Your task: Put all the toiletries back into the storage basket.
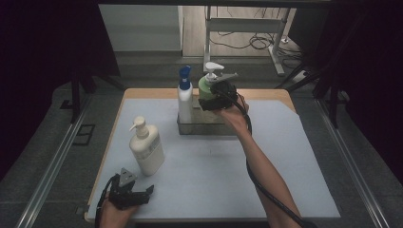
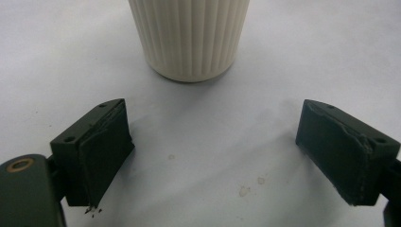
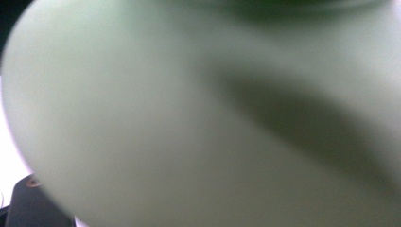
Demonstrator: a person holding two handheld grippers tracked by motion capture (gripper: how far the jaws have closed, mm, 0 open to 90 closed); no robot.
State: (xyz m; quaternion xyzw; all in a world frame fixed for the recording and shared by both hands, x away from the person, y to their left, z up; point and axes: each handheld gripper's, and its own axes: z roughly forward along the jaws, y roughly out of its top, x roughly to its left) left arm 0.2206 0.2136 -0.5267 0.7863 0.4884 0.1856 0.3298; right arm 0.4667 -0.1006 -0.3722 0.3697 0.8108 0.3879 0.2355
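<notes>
**Seating a green pump bottle in the clear bin**

The clear bin [image 1: 207, 127] at the far middle of the table [image 1: 285, 190] serves as the landmark. The right gripper [image 1: 215, 97] holds the green pump bottle [image 1: 205, 85] over the bin's right half, its jaws clamped wide across the bottle's body; in the right gripper view the green wall [image 3: 189, 123] sits blurred right against the lens, which fits a firm side grip. A white bottle with a blue cap [image 1: 184, 97] stands upright in the bin's left half, just beside the green one. Nearer the person and to the left of the bin, well apart from it, a cream pump bottle [image 1: 146, 148] stands on the table. The left gripper [image 1: 130, 194] rests nearer still, jaws apart and empty, with the cream bottle's ribbed base [image 2: 189, 38] just ahead of its pads [image 2: 101, 151].

The step in hand is judged to be lowering the green bottle into the bin. To do it well, keep the bottle upright, descend straight down, and leave a gap to the blue-capped neighbour so it is not knocked. Release only once the base is felt to rest on the bin floor; whether it touches yet cannot be told. Withdraw the jaws sideways, clear of the pump spout.
</notes>
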